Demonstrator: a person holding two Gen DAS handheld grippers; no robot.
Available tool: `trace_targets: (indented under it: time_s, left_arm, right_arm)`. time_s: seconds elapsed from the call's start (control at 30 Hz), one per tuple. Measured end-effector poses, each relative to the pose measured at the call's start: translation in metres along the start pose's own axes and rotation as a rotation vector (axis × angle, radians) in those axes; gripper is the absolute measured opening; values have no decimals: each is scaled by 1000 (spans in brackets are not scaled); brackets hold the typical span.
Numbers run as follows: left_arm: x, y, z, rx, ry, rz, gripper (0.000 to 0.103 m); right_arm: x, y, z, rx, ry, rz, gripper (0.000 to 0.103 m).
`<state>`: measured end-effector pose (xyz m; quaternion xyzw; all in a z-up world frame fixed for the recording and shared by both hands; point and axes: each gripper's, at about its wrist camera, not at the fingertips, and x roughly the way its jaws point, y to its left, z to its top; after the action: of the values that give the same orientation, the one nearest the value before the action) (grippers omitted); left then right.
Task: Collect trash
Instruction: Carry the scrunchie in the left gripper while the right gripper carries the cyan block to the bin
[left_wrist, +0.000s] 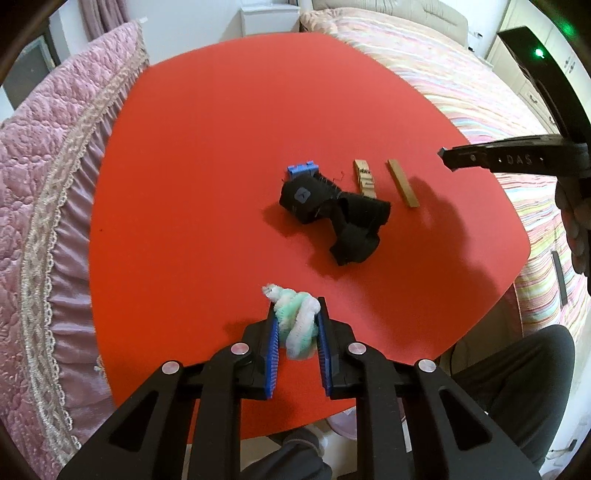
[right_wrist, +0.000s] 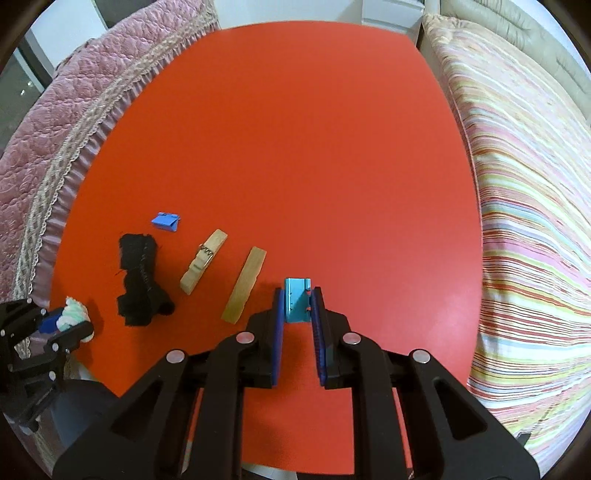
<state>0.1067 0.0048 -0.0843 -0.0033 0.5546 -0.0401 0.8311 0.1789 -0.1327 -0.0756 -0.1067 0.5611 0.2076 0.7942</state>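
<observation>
your left gripper (left_wrist: 297, 325) clamps the green-white fluffy wad (left_wrist: 295, 321), your right gripper (right_wrist: 298, 306) pinches the teal clip (right_wrist: 296, 301), while black cloth (right_wrist: 142, 280), blue piece (right_wrist: 165, 220), clothespin (right_wrist: 203, 260) and wooden stick (right_wrist: 244, 284) remain on the red table (right_wrist: 295, 147) toward ten o'clock.

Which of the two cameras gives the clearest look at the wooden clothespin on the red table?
The right wrist view. There the wooden clothespin lies side-on and unobstructed, its metal spring visible, between the black cloth and the wooden stick. In the left wrist view the clothespin is farther away, foreshortened and smaller, so its shape is harder to read.
</observation>
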Motion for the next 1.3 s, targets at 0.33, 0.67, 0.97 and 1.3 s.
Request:
trace_targets:
  time_s: [0.33,0.67,0.97,1.3]
  left_arm:
    - [-33,-8,-8,-6,-83,25,18]
    - [-71,-19,-27,-8,-188,12,18]
    - [-102,-38,-58,11,-268,-18,18]
    - [-112,-60,-90,39,-292,-59,18]
  right_arm:
    - [-42,4,-35,-24,-92,24,14]
    - [-94,20,-87,-63,-216,67,14]
    - [-131,43,-142,-118,-290,123,14]
    - [-135,57,-191,-144,-275,179,14]
